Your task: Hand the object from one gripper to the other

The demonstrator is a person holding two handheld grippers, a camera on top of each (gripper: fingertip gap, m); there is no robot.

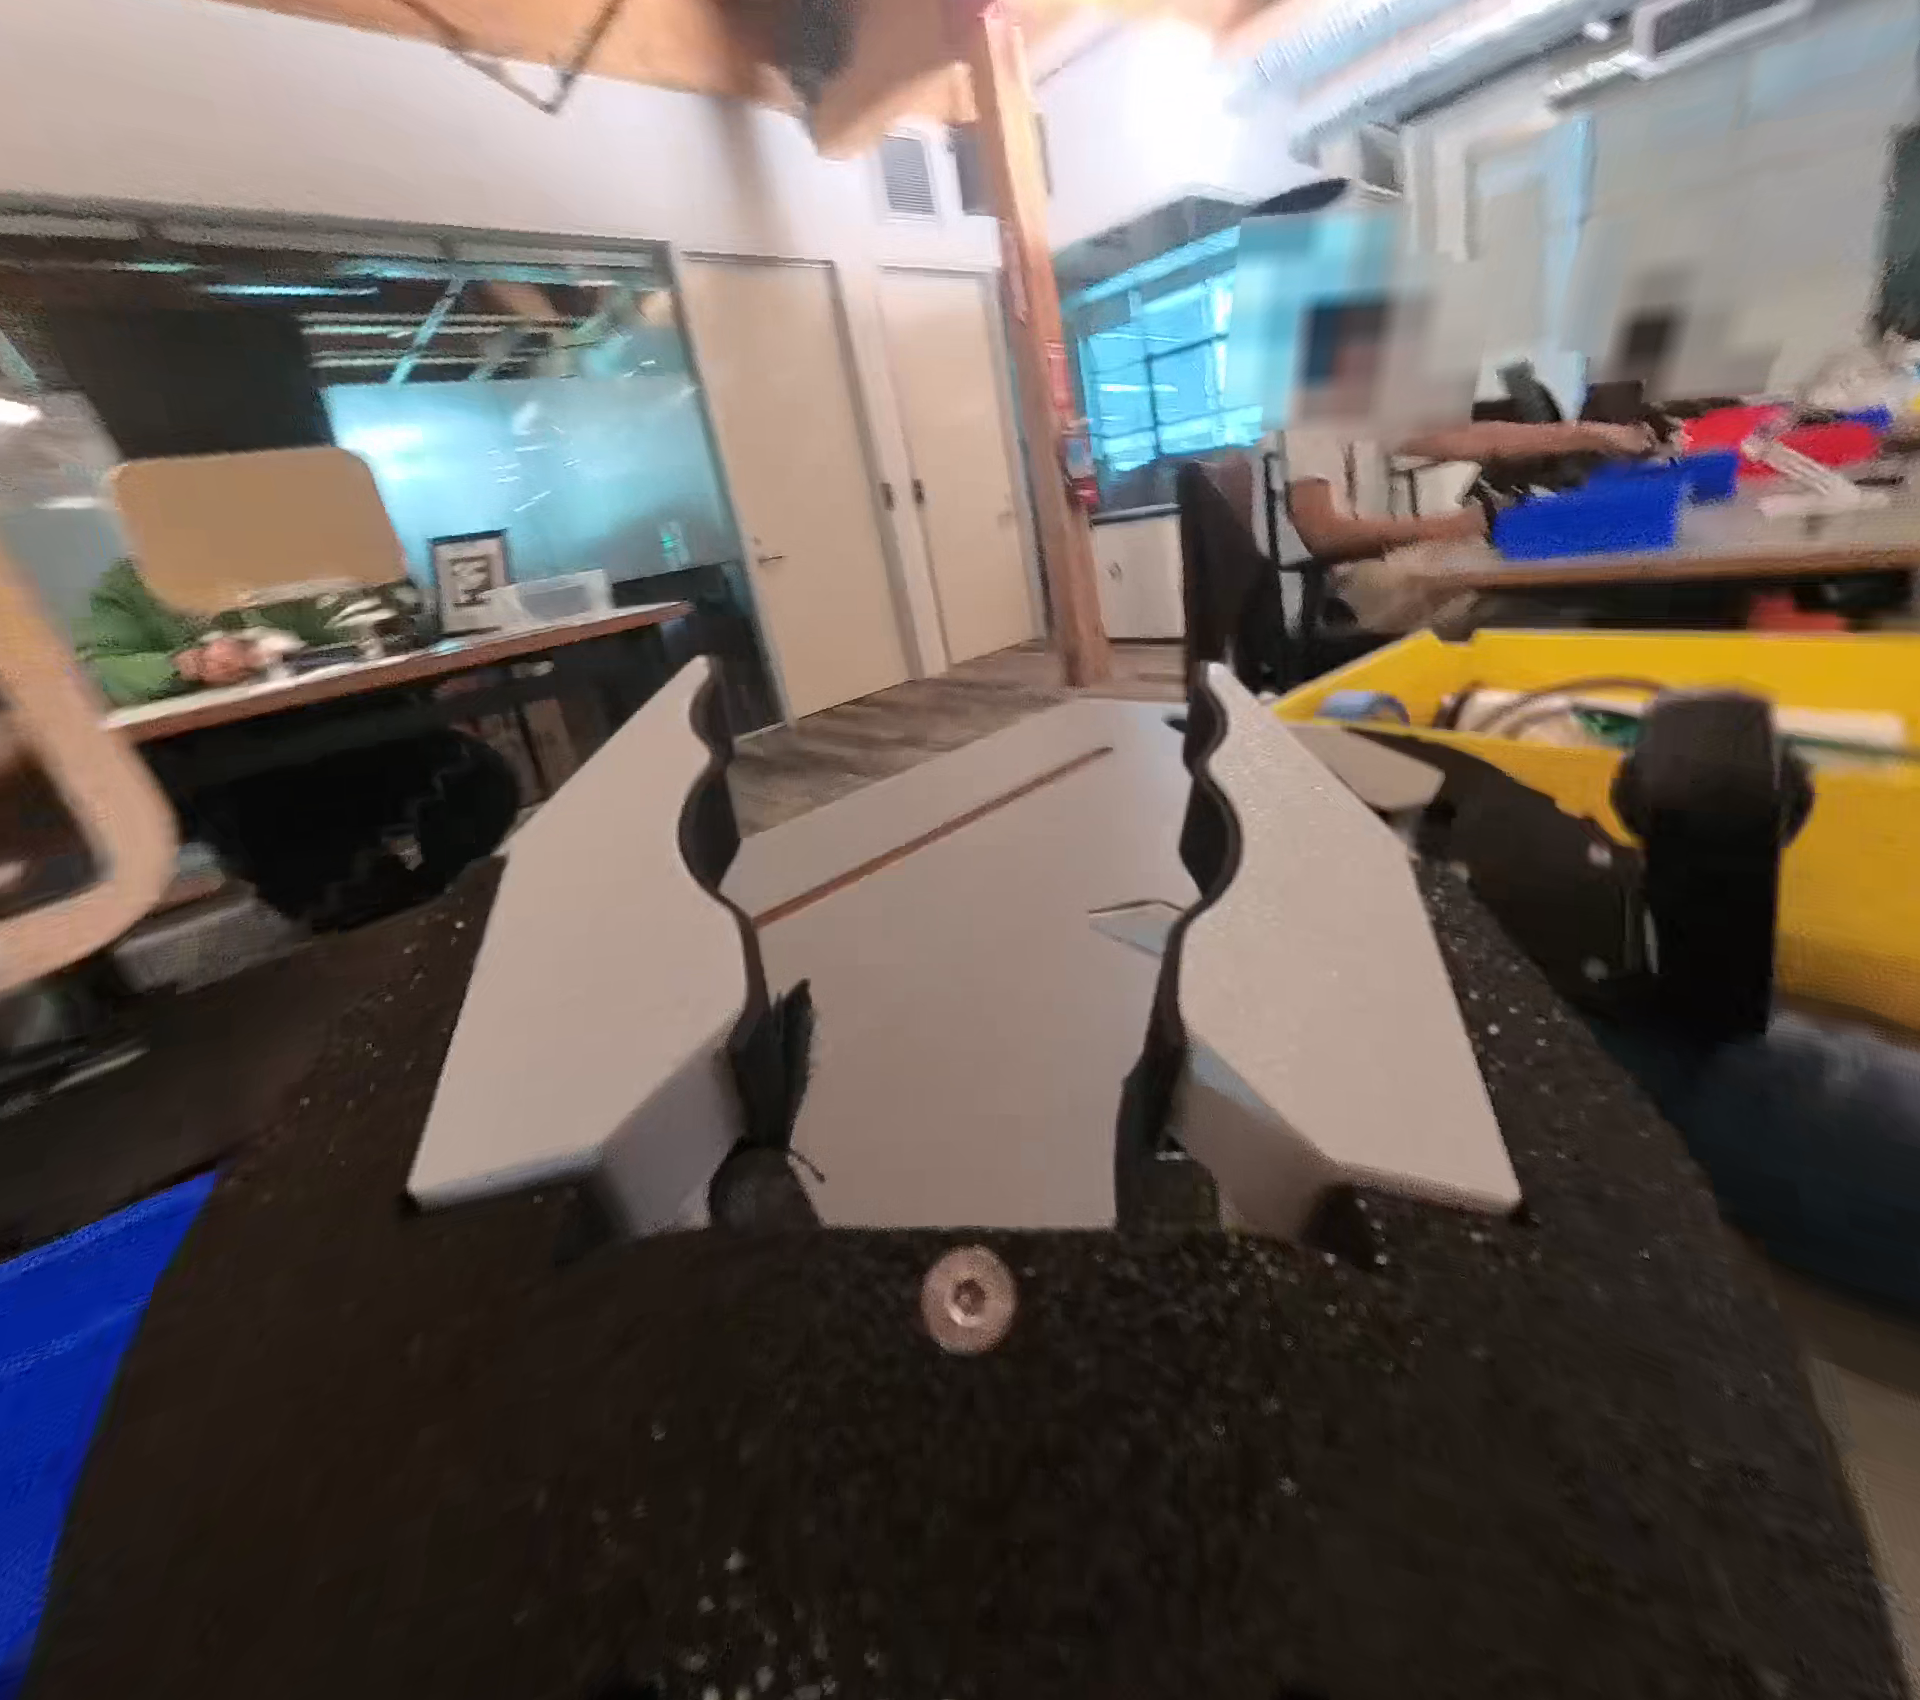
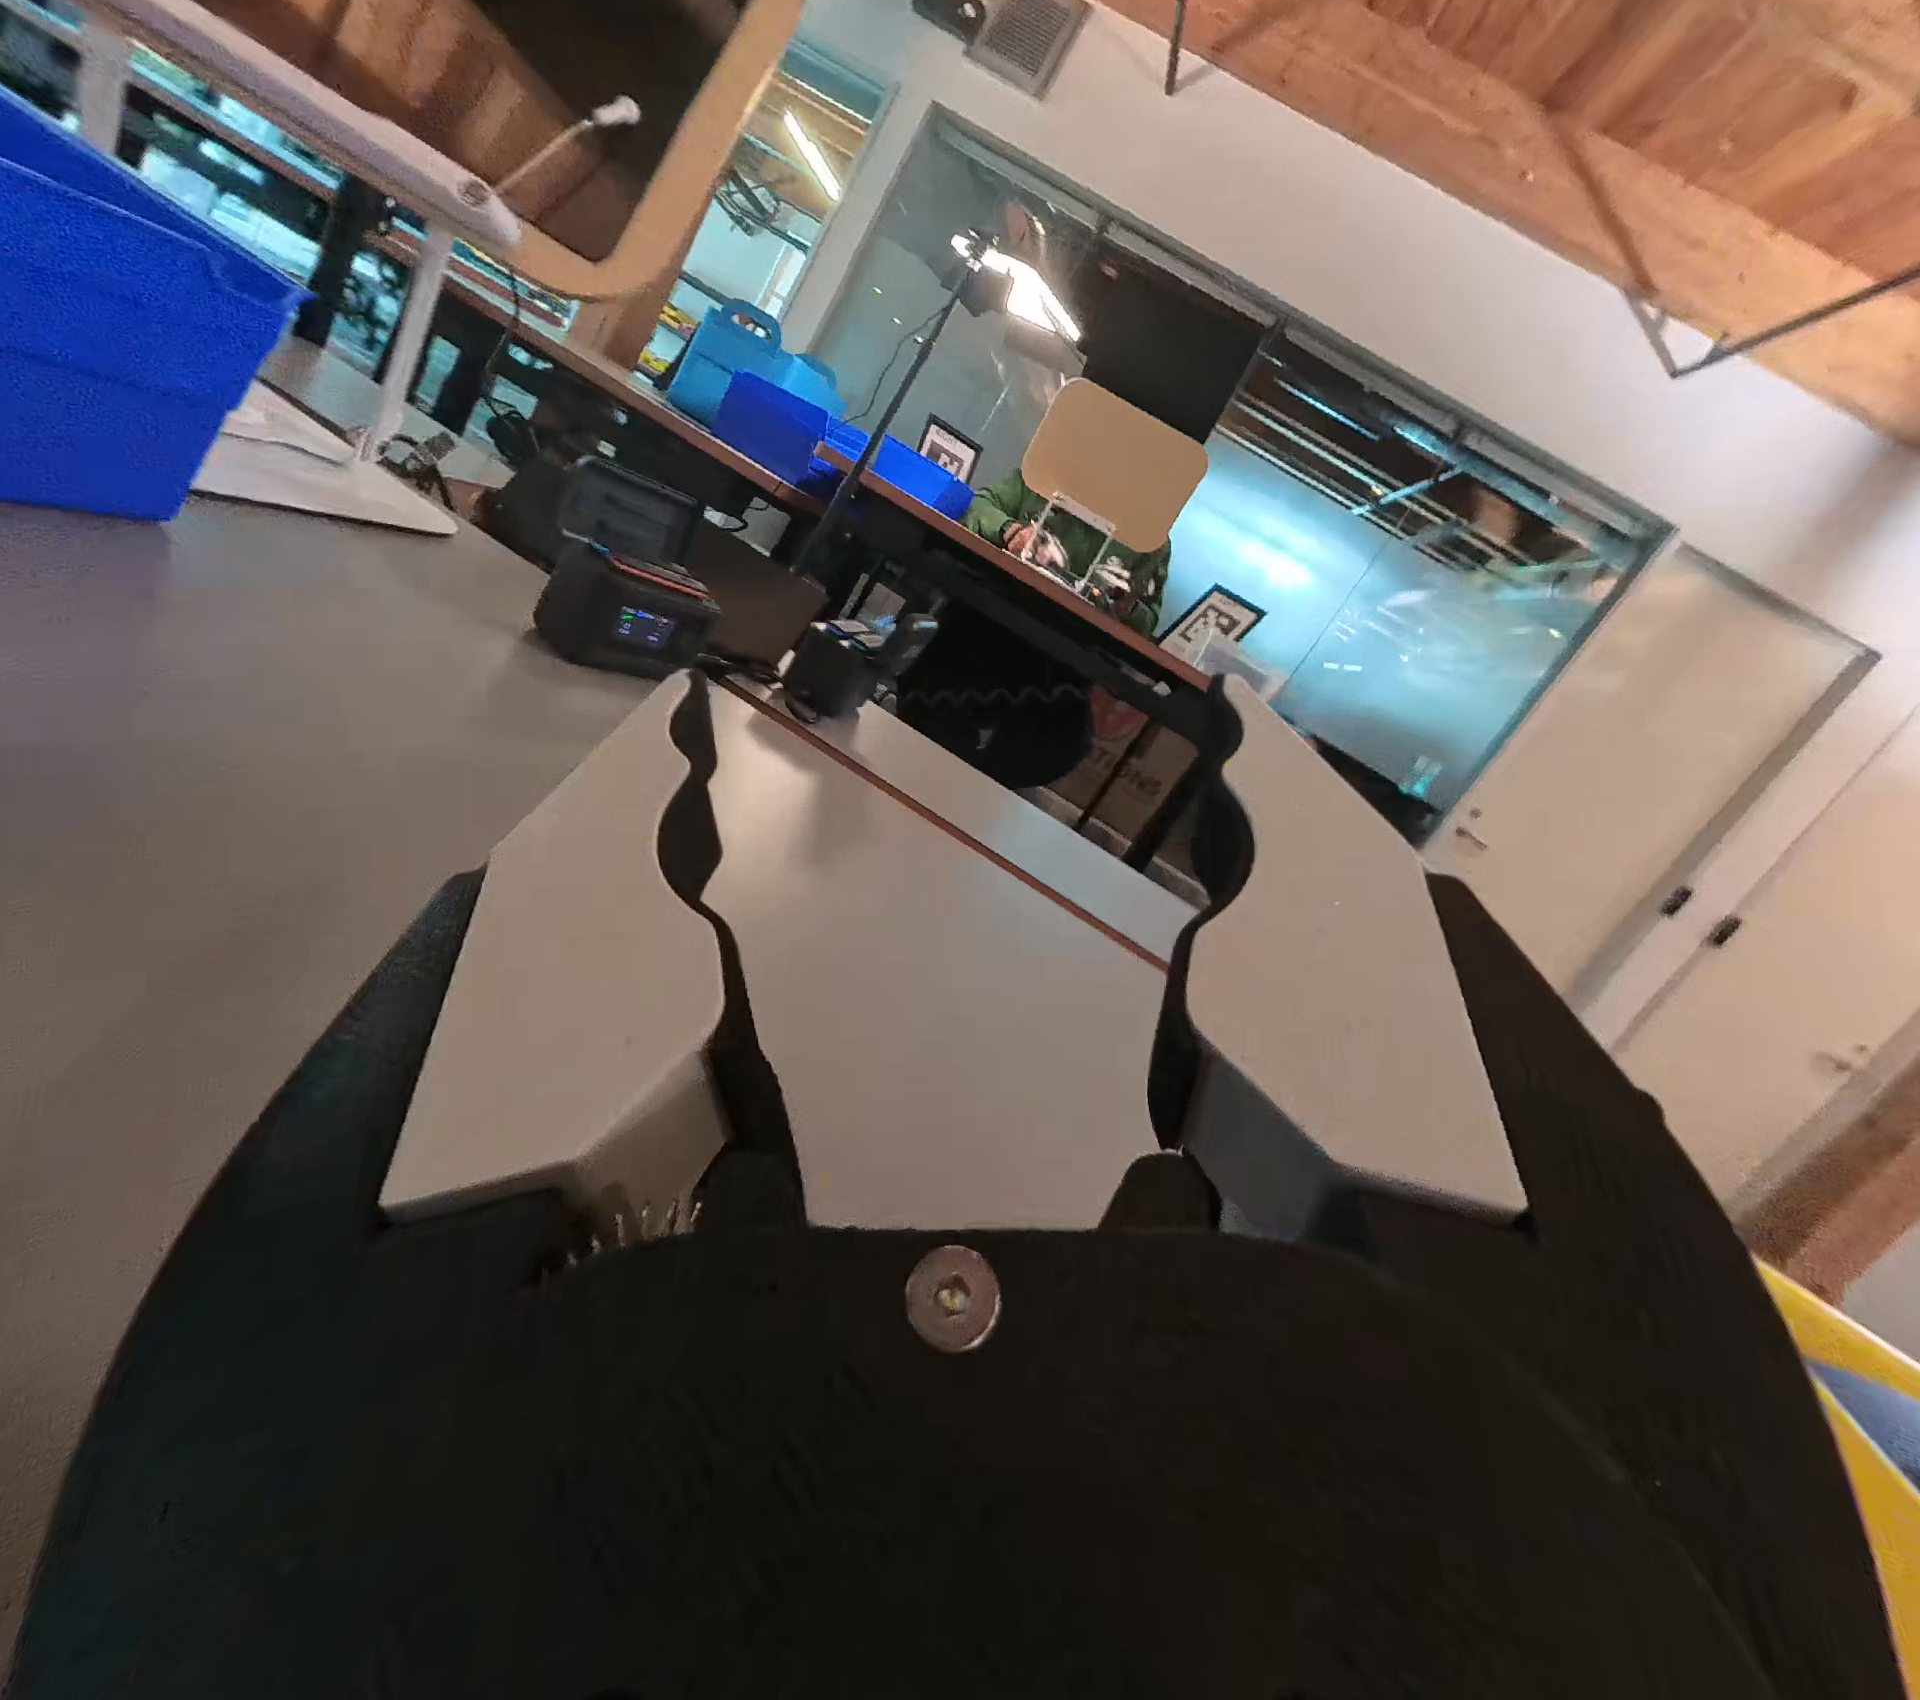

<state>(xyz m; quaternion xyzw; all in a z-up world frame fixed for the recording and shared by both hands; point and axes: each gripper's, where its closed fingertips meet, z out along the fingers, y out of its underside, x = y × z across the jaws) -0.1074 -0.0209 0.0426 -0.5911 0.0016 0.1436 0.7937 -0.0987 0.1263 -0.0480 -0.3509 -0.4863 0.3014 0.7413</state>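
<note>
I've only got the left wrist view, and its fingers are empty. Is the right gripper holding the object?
Observer: No. The right gripper is open, with nothing between its fingers.
Operator: What's in front of it?
Observer: A black device with a small lit screen sits on the grey table, ahead and slightly left.
Operator: Anything taller nearby?
Observer: A thin black stand rises past the table's far edge, with some device on top.
</note>
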